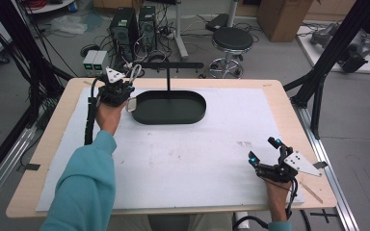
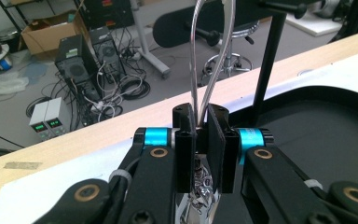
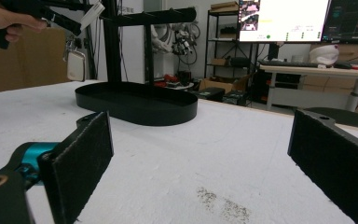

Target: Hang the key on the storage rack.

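Looking from the left, we see the left hand-held gripper [image 1: 131, 83] squeezing a silver wire loop [image 2: 208, 56] beside the black tray [image 1: 170, 107]. The right hand-held gripper [image 1: 264, 150] rests wide open, holding nothing, on the tabletop [image 1: 183, 159].

Even, bright indoor light, faint shadows, soft low-resolution detail, glaring monitor [image 3: 283, 19] in right gripper view

In the high view, the table [image 1: 279, 96] fills the middle, with a mat [image 1: 183, 159] on it. The tray [image 1: 171, 107] sits on the mat at upper centre, its stand [image 1: 167, 77] rising from its far edge. The left gripper [image 1: 134, 73] is at the tray's left end, the right gripper [image 1: 262, 149] at lower right. A stool [image 1: 231, 43] stands beyond the table, computers [image 1: 135, 26] at upper left.
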A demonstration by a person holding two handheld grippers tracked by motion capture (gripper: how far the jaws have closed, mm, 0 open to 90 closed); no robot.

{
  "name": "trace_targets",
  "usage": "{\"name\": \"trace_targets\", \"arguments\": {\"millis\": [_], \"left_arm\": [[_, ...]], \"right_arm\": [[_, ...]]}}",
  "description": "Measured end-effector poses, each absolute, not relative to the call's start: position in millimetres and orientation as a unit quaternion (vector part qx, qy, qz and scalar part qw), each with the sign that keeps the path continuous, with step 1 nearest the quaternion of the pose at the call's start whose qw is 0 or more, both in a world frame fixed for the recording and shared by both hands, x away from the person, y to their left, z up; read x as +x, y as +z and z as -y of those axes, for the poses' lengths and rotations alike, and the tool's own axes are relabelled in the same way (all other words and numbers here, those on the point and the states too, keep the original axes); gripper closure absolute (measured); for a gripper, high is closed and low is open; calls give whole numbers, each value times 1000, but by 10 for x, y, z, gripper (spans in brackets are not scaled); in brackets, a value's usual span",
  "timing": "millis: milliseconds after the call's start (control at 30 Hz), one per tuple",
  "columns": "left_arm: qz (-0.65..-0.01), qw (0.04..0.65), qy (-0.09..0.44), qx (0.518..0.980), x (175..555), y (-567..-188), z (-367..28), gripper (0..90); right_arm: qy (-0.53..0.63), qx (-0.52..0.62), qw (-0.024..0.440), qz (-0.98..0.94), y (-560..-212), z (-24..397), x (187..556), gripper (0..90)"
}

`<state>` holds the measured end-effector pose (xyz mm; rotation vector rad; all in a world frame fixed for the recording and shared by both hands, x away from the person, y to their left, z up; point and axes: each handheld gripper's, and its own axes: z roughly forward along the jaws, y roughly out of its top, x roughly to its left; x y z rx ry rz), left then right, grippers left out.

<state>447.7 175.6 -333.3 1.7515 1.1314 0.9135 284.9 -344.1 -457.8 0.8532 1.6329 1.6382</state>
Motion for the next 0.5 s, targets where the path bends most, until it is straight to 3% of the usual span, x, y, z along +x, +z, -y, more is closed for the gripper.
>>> {"name": "trace_targets", "arguments": {"millis": [500], "left_arm": [[-454,417,380,690,4640,-3448,-1649,817]], "right_arm": [[627,326,332,-625,-4578,3441,2848,60]]}}
